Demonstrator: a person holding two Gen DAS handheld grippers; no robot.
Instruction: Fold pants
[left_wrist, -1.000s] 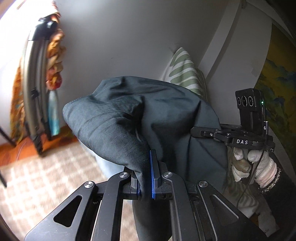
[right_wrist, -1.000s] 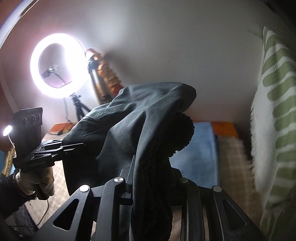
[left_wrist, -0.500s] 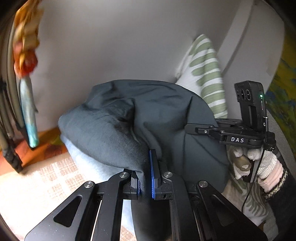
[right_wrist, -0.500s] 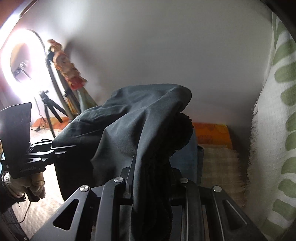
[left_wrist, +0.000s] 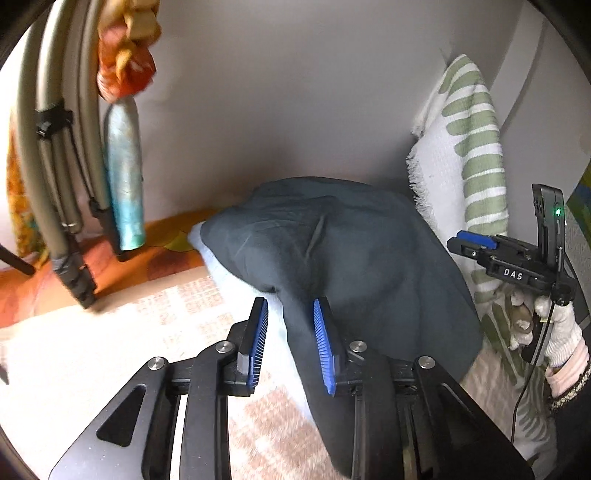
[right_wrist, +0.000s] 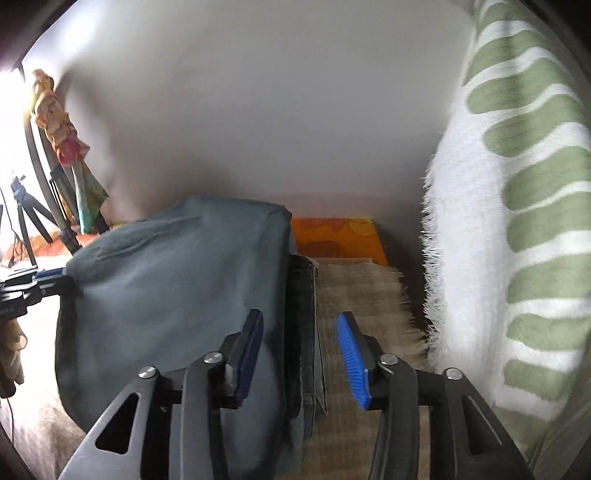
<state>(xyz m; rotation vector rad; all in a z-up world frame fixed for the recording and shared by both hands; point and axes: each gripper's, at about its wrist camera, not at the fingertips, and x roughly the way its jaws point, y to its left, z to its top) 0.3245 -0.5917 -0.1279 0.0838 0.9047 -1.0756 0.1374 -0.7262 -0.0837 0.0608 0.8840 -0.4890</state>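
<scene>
The dark pants (left_wrist: 351, 251) lie folded in a thick bundle on the bed, close to the wall. My left gripper (left_wrist: 290, 339) hangs over their near left corner. Its jaws are opening, and a fold of cloth runs between the blue pads (left_wrist: 258, 339) without being pressed. In the right wrist view the pants (right_wrist: 177, 280) look grey-blue. My right gripper (right_wrist: 301, 347) straddles their dark right edge, its jaws opening with the pads clear of the cloth. The left gripper (right_wrist: 44, 277) shows at the far left, and the right gripper (left_wrist: 476, 242), held by a gloved hand (left_wrist: 554, 325), shows in the left wrist view.
A green-and-white striped pillow (right_wrist: 517, 221) stands upright just right of the pants. A checked blanket (left_wrist: 110, 350) covers the bed, with an orange sheet (right_wrist: 340, 236) at the wall. A light stand with hanging cloths (left_wrist: 66, 221) stands at the left.
Both grippers came down and the lifted pants now rest on the bed. Both pairs of jaws, earlier shut on the cloth, have opened and let it go.
</scene>
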